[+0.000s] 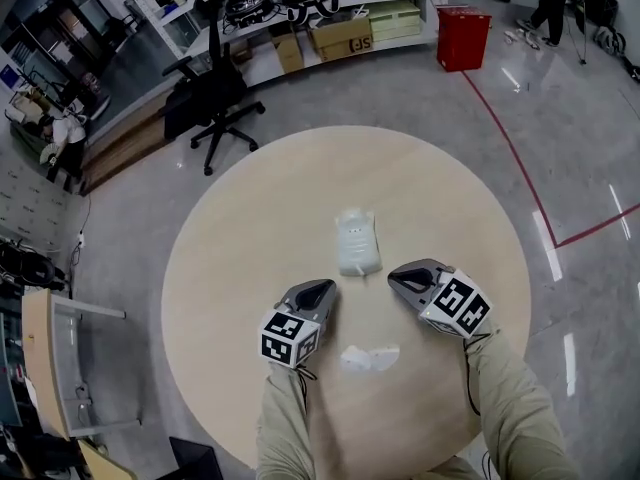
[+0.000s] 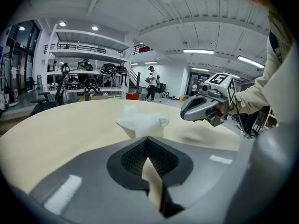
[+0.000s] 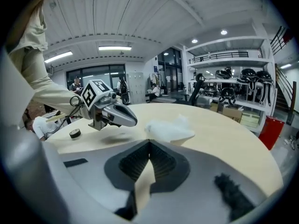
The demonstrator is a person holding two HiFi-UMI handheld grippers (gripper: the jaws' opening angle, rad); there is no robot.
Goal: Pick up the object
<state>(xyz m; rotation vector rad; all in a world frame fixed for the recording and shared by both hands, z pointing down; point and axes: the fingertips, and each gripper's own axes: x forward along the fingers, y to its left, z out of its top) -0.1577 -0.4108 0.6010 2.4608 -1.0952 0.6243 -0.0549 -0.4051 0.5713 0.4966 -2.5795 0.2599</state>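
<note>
Left claw (image 1: 322,288) and right claw (image 1: 397,276) are hovering clenched and empty near the pouch (image 1: 357,243). One needs opening wide before straddling its middle.

A round, pale wooden table (image 1: 230,268) carries a white plastic pouch (image 1: 357,243), lying flat near its middle. Nearer the person's edge lies a smaller crumpled white thing (image 1: 370,357), too blurred to identify. A small dark disc (image 3: 74,133) lies well apart from the pouch.
</note>
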